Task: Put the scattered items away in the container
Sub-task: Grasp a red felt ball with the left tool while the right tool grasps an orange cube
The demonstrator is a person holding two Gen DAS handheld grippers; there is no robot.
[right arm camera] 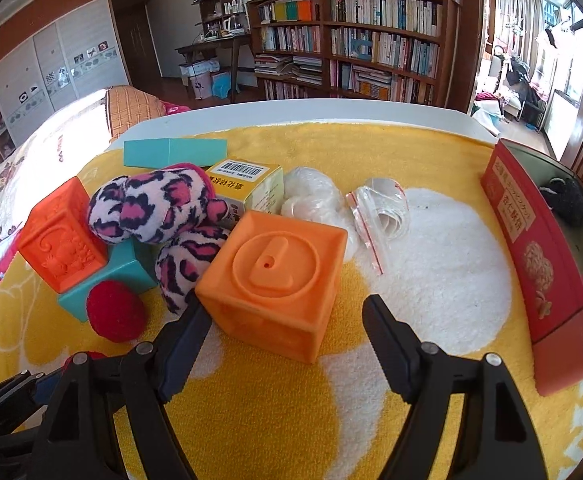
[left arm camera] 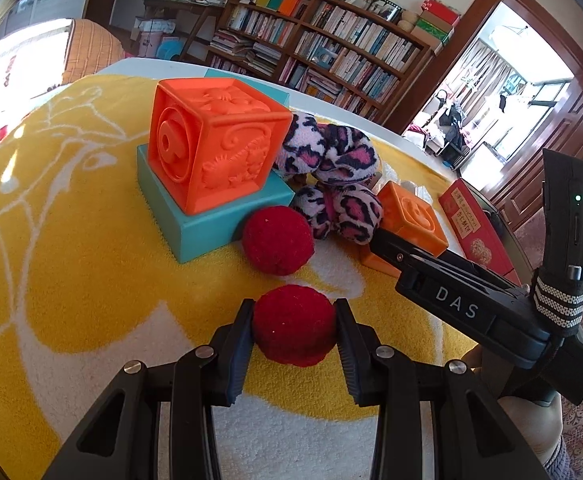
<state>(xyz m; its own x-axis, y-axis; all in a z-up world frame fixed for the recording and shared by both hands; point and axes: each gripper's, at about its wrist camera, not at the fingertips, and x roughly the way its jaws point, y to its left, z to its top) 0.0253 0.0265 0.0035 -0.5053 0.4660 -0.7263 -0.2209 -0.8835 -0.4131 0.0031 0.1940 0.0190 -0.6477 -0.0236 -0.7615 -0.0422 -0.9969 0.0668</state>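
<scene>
Left hand-held gripper clamps a red ball; right one gapes around upright orange cube

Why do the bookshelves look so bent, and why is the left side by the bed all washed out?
Both wrist views use a fisheye lens: the bookshelf bows, corners go black. Left wrist view: sunlight blows out the bed to plain white; the red ball in the left claw stays sharp. Right wrist view: similar glare on the bed at left, while the orange cube is crisp.
</scene>
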